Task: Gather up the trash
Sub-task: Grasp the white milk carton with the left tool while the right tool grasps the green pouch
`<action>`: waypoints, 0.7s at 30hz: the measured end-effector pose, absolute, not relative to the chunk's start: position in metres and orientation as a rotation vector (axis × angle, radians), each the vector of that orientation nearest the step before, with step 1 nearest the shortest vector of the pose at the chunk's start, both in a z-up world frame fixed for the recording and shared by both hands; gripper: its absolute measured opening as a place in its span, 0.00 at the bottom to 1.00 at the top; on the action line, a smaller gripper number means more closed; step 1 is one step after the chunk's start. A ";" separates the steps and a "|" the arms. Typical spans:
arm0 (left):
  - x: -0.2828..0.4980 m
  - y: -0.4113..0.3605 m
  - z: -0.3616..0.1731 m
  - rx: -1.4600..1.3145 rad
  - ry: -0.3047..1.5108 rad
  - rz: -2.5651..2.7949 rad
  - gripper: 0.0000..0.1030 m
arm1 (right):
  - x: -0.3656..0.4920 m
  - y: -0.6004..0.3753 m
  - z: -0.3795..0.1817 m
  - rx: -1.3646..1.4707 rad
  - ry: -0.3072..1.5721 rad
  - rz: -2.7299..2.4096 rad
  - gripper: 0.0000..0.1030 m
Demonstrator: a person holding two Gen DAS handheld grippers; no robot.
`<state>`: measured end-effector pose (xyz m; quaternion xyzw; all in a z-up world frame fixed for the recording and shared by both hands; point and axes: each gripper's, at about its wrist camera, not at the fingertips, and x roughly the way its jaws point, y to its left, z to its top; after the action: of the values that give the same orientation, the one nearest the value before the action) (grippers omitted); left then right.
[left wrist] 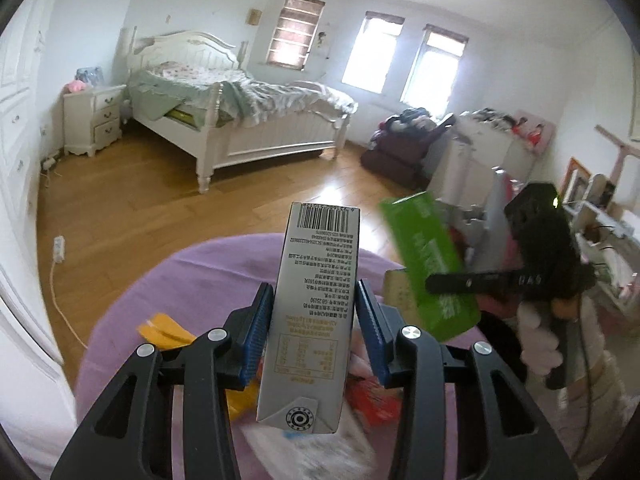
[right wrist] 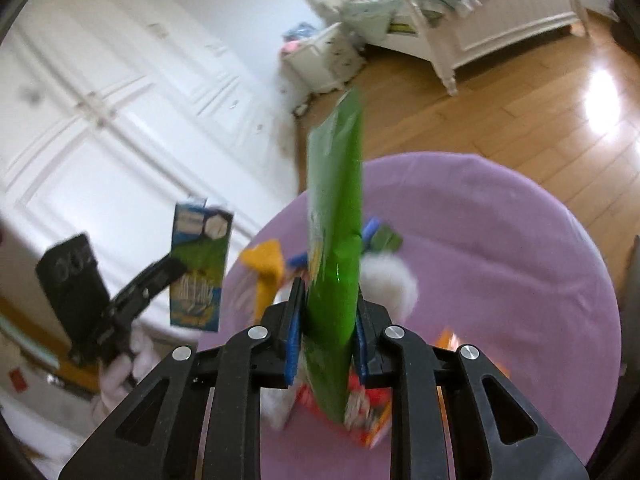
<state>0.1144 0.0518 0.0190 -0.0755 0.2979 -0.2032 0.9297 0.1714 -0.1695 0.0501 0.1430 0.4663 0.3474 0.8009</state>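
Observation:
My left gripper [left wrist: 316,320] is shut on an upright grey milk carton [left wrist: 316,300], its blue pads pressed to both sides. From the right wrist view, that carton [right wrist: 200,264] shows a blue-green face, held by the left gripper [right wrist: 168,272] beside the table. My right gripper [right wrist: 326,332] is shut on a flat green packet [right wrist: 336,240] standing edge-on. In the left wrist view the green packet [left wrist: 428,264] hangs tilted in the right gripper [left wrist: 436,280]. Both are above a round table with a purple cloth [right wrist: 500,240].
On the cloth lie a yellow wrapper [right wrist: 266,264], white tissue [right wrist: 388,280] and a red-orange packet [right wrist: 368,412]. A white bed [left wrist: 240,120], nightstand [left wrist: 94,120] and floor power strip [left wrist: 59,249] are beyond. White wardrobe doors [right wrist: 100,120] stand left; clutter fills the right.

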 end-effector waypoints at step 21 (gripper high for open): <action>0.062 -0.079 -0.022 -0.101 0.757 -0.610 0.41 | 0.071 -0.277 -0.043 0.375 1.063 0.475 0.29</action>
<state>0.0619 -0.0787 -0.0217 -0.0486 0.3636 -0.2931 0.8829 0.0708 -0.2774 -0.0435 0.1759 0.4989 0.2229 0.8188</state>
